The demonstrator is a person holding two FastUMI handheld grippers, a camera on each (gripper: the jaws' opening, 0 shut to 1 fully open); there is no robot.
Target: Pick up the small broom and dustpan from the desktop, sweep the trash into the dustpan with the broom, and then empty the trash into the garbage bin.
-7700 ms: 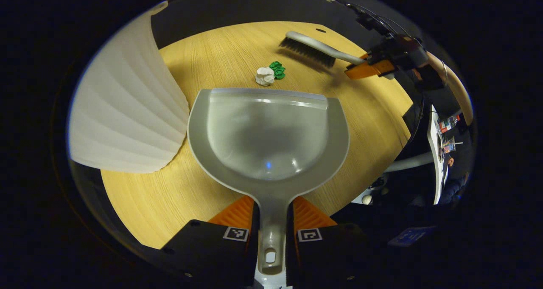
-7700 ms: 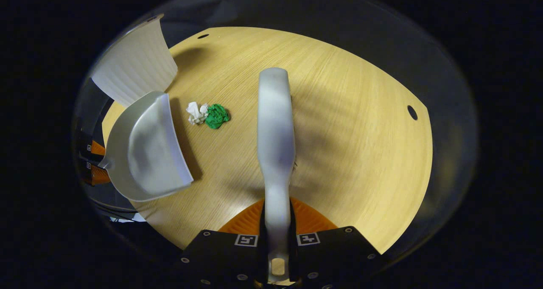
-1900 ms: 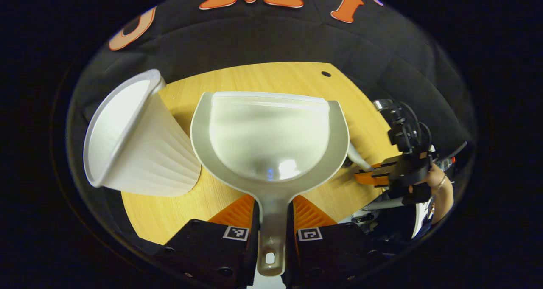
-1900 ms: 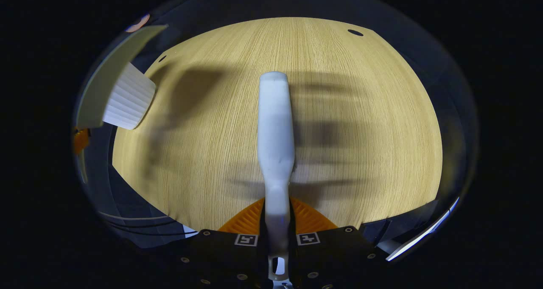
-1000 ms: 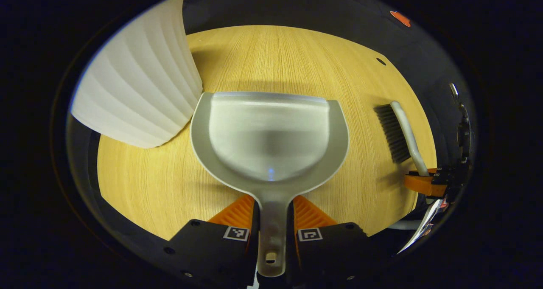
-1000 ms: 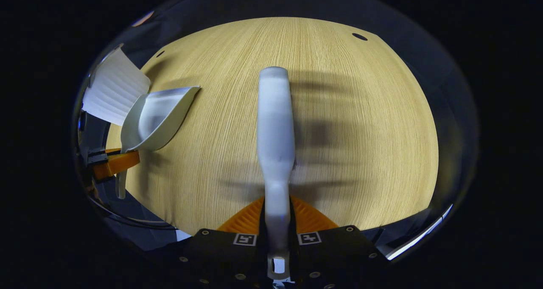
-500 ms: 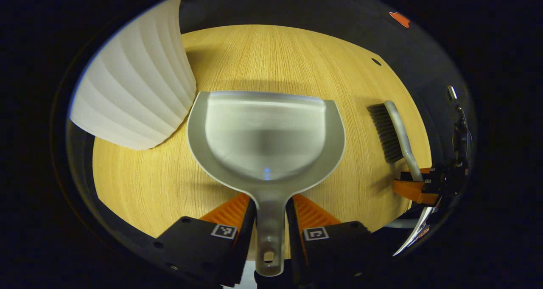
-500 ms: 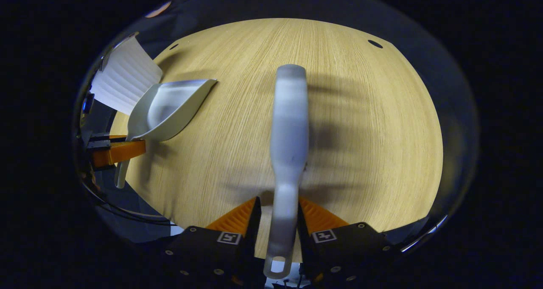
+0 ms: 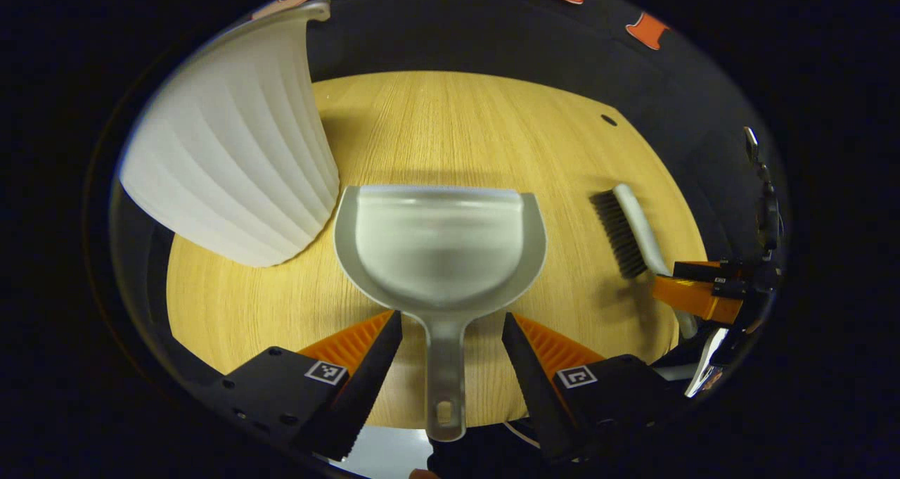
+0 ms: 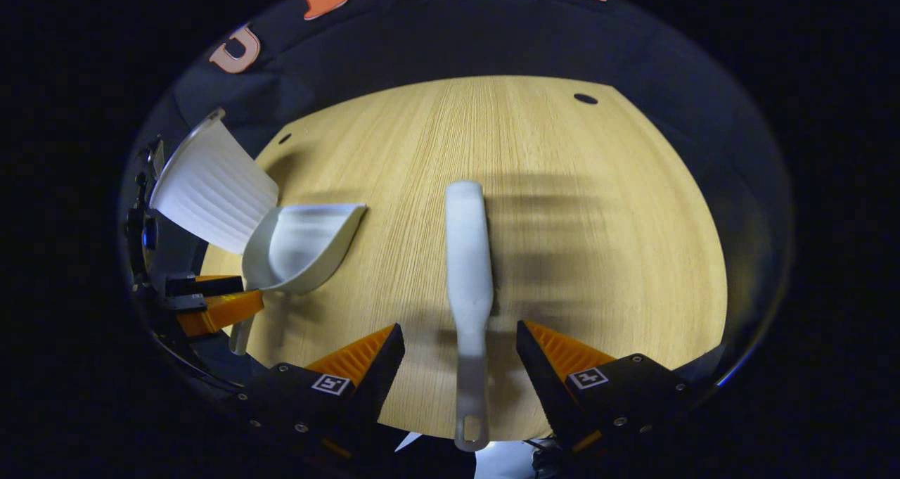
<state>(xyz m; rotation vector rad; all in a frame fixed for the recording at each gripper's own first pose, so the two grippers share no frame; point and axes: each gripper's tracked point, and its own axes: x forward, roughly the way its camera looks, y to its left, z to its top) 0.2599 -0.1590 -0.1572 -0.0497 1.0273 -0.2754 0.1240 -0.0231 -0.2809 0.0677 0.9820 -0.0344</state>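
Garbage bin (image 9: pixel 232 148) base off-frame

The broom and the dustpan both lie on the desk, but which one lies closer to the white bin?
The dustpan. Its rim lies right beside the ribbed white bin, while the broom lies on the dustpan's far side, with bare desk between them.

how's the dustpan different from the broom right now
The dustpan is a wide, shallow scoop, empty; the broom is slim, with dark bristles. The dustpan sits beside the white bin; the broom lies apart from it. Both rest on the desk, handles between open fingers.
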